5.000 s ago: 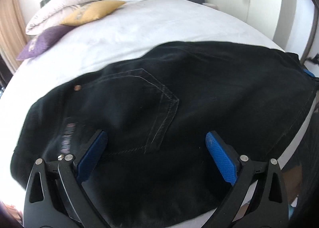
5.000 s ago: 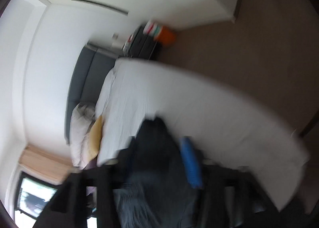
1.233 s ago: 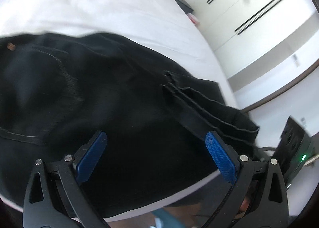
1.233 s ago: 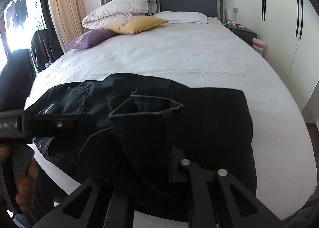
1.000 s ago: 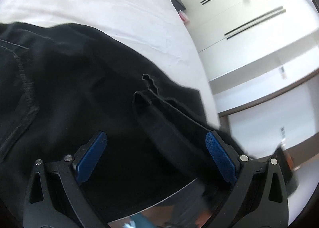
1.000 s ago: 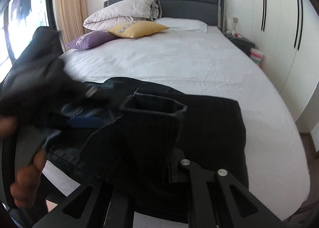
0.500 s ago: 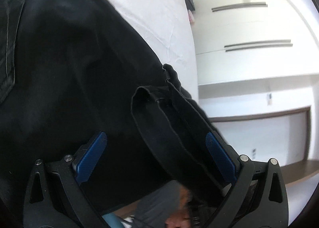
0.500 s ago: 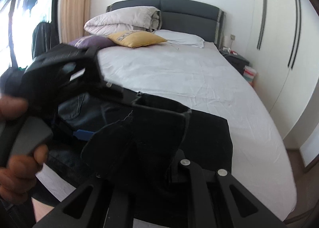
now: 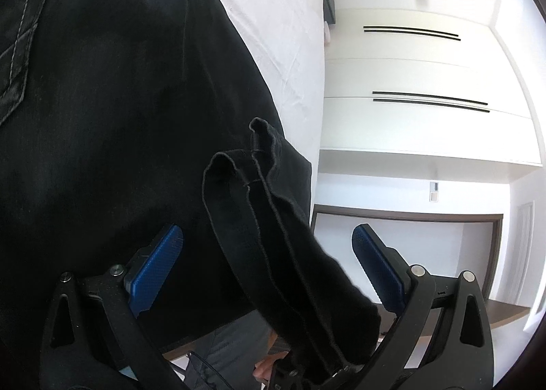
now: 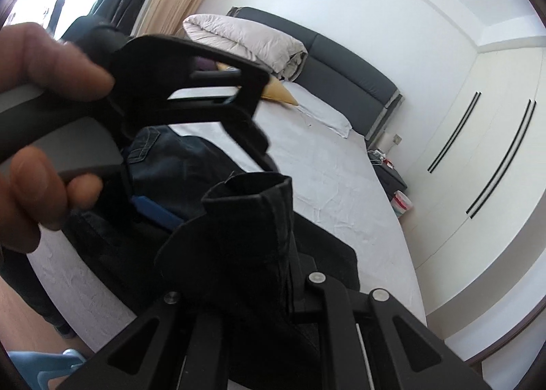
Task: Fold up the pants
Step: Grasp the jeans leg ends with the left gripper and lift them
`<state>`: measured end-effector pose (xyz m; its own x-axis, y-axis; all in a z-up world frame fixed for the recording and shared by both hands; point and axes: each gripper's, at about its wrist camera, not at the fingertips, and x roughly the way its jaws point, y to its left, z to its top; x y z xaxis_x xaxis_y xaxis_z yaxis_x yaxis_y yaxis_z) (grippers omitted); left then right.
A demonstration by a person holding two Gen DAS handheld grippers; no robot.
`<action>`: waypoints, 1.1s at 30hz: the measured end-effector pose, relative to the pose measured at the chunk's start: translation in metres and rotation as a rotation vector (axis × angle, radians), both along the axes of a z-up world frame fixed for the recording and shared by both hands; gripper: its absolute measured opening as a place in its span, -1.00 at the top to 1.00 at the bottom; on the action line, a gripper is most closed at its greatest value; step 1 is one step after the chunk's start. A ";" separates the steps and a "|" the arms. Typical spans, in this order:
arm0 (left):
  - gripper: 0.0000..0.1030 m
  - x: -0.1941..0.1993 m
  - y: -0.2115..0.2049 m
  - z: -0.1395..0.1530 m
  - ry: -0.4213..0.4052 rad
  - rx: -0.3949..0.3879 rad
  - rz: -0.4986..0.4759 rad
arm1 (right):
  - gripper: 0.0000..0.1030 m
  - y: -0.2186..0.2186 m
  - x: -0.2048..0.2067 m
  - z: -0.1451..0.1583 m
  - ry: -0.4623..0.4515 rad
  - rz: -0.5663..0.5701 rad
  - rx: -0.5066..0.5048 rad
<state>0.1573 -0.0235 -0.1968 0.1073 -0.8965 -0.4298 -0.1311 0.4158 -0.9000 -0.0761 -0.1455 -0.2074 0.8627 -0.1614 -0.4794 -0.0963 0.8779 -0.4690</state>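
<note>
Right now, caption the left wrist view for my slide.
Open left hand-held gripper straddling the raised hem of black pants on a white bed.

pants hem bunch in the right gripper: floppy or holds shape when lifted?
Likely semi-stiff: the hem stands up as an open tube above the right gripper. The pants drape over the bed edge, so probably limp overall. Thick seams suggest some weight.

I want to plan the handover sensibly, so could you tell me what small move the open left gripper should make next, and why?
Probably close the left gripper on the raised hem of the black denim pants. Its blue pads stand wide apart on either side of that hem, while the right gripper pinches the same bunched leg end above the white bed.
</note>
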 end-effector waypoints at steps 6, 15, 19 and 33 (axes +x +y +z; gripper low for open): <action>-0.96 0.007 -0.011 -0.001 0.026 -0.015 -0.013 | 0.82 -0.006 0.001 0.010 -0.029 -0.027 0.020; -0.15 0.016 -0.035 -0.009 0.046 -0.144 -0.059 | 0.82 -0.002 -0.001 0.008 -0.020 -0.016 0.026; 0.52 0.015 -0.034 -0.014 0.054 -0.173 -0.053 | 0.82 -0.003 0.001 0.008 -0.015 -0.014 0.019; 0.94 0.037 -0.021 0.042 -0.159 -0.051 -0.090 | 0.82 0.040 0.011 0.016 -0.024 0.080 -0.019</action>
<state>0.1946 -0.0445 -0.1552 0.0884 -0.9256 -0.3680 0.0498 0.3731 -0.9265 -0.0648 -0.1054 -0.1917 0.8842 -0.1001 -0.4562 -0.1547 0.8588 -0.4884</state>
